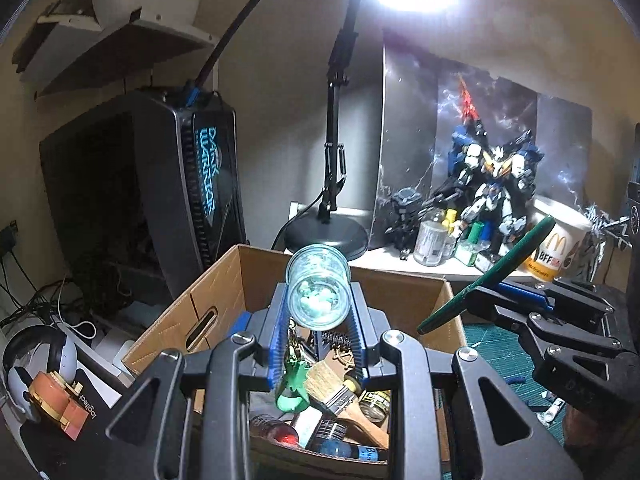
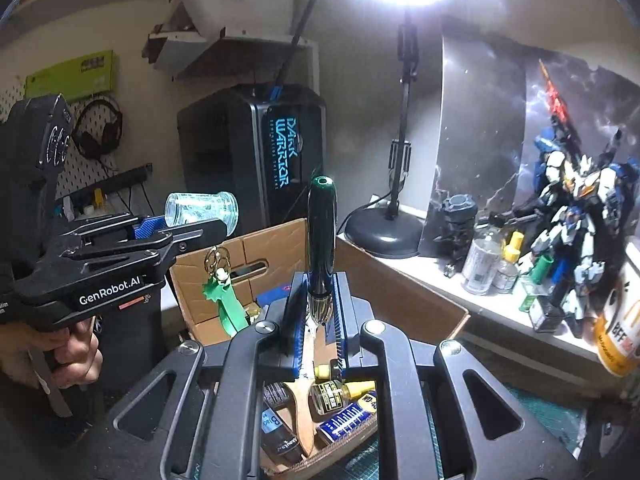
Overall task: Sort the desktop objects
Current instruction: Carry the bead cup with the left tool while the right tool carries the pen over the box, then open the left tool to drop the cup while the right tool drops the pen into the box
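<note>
My left gripper [image 1: 318, 300] is shut on a small clear glass jar [image 1: 318, 288] with pale green bits inside, lying level with its base toward the camera. In the right wrist view the same jar [image 2: 202, 214] sticks out of the left gripper [image 2: 192, 228], and a green star keychain [image 2: 226, 300] dangles beneath its fingers. My right gripper [image 2: 320, 292] is shut on a dark green-handled tool [image 2: 322, 232] with a metal collar, pointing up and away. Both hang over an open cardboard box [image 1: 224, 288]. The left wrist view shows the right gripper [image 1: 478, 296] with the tool [image 1: 496, 268].
The box [image 2: 404, 284] holds a brush [image 1: 340, 392], small bottles and a blue packet. Behind it stand a PC case [image 1: 200, 184], a lamp base [image 1: 326, 236], bottles [image 1: 432, 236], a robot model [image 1: 492, 176] and a paper cup [image 1: 556, 248]. A headset [image 1: 36, 364] lies left. A green cutting mat [image 1: 500, 344] lies right.
</note>
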Demonstrator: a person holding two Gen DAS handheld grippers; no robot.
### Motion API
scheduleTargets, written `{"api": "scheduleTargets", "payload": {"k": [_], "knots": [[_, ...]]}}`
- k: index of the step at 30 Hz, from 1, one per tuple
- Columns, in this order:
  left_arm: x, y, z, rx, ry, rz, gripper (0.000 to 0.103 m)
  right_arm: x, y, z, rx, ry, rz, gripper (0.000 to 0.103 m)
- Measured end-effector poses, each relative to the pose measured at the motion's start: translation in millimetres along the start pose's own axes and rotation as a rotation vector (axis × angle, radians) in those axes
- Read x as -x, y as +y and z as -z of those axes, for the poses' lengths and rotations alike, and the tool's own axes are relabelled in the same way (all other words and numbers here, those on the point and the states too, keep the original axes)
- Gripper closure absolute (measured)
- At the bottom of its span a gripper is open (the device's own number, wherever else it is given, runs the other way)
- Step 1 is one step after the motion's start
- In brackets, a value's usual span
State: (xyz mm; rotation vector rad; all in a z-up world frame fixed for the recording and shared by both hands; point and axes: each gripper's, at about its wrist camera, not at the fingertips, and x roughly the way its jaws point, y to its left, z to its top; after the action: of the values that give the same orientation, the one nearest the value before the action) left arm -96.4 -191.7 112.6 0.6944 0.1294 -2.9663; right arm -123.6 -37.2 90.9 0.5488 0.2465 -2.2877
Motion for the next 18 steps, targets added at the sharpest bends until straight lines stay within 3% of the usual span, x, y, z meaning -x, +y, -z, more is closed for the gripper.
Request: {"api": "scheduleTargets", "payload": {"k": [18], "knots": [[-69.1,26.6,21.1,0.024,0.156,-0.039,0.075,-74.7,-14.5,16.3,-0.032,0.141,-0.029,0.091]]}}
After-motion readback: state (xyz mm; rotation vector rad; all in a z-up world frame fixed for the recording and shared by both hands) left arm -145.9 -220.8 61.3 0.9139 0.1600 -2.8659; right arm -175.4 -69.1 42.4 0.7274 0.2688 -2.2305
